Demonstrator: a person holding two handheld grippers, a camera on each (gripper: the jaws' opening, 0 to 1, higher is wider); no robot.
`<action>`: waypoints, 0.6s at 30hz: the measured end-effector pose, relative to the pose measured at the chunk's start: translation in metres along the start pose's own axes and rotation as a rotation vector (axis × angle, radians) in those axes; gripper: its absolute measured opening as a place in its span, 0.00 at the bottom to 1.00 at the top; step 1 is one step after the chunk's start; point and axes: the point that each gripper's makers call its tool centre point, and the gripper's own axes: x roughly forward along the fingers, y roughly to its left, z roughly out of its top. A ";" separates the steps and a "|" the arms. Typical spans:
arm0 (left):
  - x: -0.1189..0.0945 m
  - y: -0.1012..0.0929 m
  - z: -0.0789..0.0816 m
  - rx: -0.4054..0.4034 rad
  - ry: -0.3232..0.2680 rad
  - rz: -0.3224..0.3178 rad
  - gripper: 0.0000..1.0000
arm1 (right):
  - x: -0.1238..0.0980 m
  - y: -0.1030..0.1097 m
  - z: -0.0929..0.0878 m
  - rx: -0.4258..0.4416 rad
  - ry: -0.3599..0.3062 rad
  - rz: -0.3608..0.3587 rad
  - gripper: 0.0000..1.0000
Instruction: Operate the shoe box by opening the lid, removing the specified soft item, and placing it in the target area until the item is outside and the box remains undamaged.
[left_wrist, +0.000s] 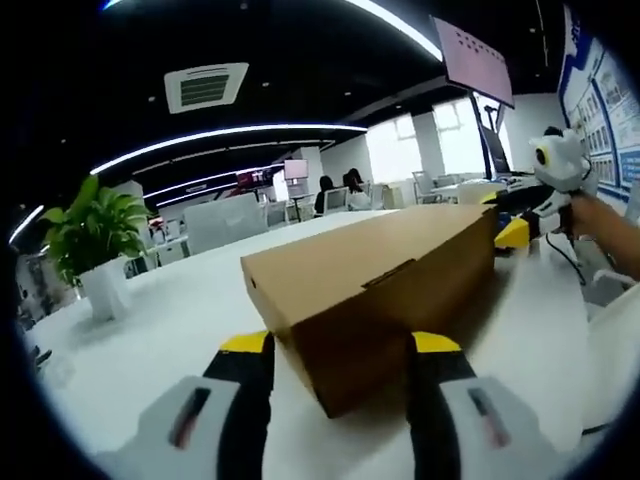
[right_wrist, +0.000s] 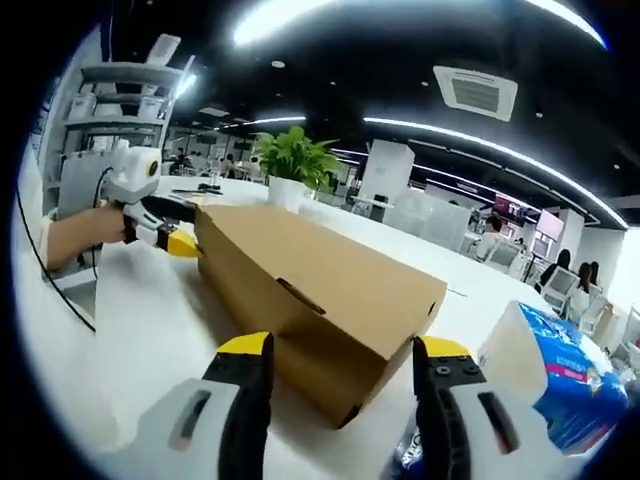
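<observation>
A long brown cardboard shoe box (left_wrist: 380, 285) lies on the white table (left_wrist: 150, 330) with its lid down and its front tab tucked in. My left gripper (left_wrist: 340, 345) is open, its yellow-tipped jaws standing on either side of the box's near corner. At the box's far end the right gripper (left_wrist: 513, 232) shows, held by a person's hand (left_wrist: 610, 225). In the right gripper view the same box (right_wrist: 310, 290) runs away from me. My right gripper (right_wrist: 342, 345) is open around its near corner, and the left gripper (right_wrist: 182, 243) sits at the far end. The box's contents are hidden.
A potted green plant (left_wrist: 95, 235) (right_wrist: 293, 160) stands on the table beyond the box. A blue and white soft package (right_wrist: 555, 375) lies right of my right gripper. A white object (left_wrist: 615, 350) sits at the right edge of the left gripper view. Desks, chairs and seated people fill the background.
</observation>
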 end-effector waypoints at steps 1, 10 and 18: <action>-0.001 -0.001 0.000 -0.032 -0.002 -0.011 0.62 | 0.000 0.001 0.001 0.030 -0.014 0.009 0.62; -0.005 0.004 0.017 -0.051 -0.055 -0.002 0.61 | 0.004 -0.006 -0.004 0.114 -0.018 -0.015 0.61; 0.002 0.007 0.013 -0.045 -0.031 0.003 0.60 | 0.006 -0.002 -0.003 0.082 -0.014 -0.029 0.60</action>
